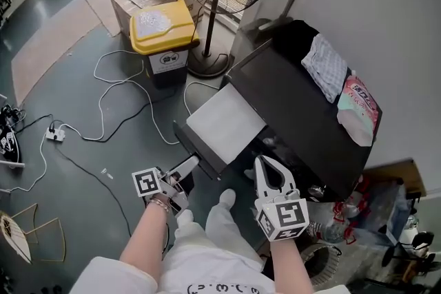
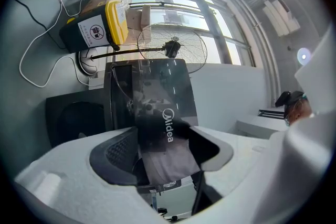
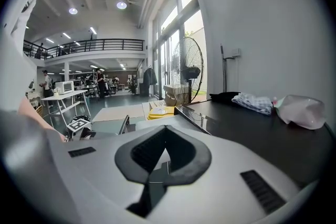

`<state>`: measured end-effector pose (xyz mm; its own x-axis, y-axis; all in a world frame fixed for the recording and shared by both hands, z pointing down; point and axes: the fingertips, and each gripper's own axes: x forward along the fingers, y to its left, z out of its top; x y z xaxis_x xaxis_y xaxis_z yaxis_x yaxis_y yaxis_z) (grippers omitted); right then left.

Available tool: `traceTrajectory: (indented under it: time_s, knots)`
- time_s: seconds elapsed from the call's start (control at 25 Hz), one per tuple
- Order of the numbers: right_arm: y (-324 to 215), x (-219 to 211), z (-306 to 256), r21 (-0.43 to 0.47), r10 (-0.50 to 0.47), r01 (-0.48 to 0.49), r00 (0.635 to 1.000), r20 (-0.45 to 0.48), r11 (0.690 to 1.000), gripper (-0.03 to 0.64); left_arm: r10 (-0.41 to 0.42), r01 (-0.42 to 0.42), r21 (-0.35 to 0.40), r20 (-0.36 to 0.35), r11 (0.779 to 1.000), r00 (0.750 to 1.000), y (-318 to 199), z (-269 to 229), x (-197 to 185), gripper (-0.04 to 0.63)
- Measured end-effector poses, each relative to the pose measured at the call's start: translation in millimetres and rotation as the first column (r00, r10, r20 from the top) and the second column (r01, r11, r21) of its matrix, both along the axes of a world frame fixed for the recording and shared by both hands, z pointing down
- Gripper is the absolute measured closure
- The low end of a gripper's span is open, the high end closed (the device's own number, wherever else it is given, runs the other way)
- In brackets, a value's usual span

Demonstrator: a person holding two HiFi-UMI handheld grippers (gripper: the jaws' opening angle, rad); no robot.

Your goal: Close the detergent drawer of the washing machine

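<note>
Risk, skewed push: The left tool (image 1: 186, 172) sits by the near corner of the drawer (image 1: 224, 124), not at its middle. A shove from there could, I judge, twist the drawer so that it binds partway in.
Risk, slipping: The drawer's front is dark and glossy, with a brand name printed on it. A hard white jaw may skid across it instead of pushing it.
Risk, pinching: The right tool (image 1: 265, 165) hovers near the dark gap beside the drawer, at the front of the washing machine (image 1: 303, 113). It could be caught there if the drawer goes in fast.
Risk, footing: The person's shoe (image 1: 224, 200) stands just below the drawer. White cables (image 1: 124, 89) loop over the floor well to the left.
Drawer: It sticks well out from the machine's front and looks pale on top. It is not yet closed.
Left tool: The jaws are spread. In the left gripper view the glossy front fills the gap between them. Whether either jaw touches it cannot be told, and nothing is pinched.
Right tool: The jaws are pressed together at the tips, with nothing between them and nothing touched.
Machine top: A checked cloth (image 1: 325, 65) and a pink-and-white bag (image 1: 358, 110) lie toward the back, well apart from the drawer.
</note>
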<state>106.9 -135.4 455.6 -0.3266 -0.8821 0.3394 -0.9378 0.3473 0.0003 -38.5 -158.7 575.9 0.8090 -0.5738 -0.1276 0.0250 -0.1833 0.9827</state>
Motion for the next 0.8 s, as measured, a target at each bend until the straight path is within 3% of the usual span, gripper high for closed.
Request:
traceTrajectory:
  time_s: [0.8]
  knots:
    - [-22, 14, 5, -0.017, -0.019, 0.019, 1.000, 0.007, 1.000, 0.619, -0.026, 0.026, 0.002, 0.020, 1.000, 0.999, -18, 8, 12, 0.304]
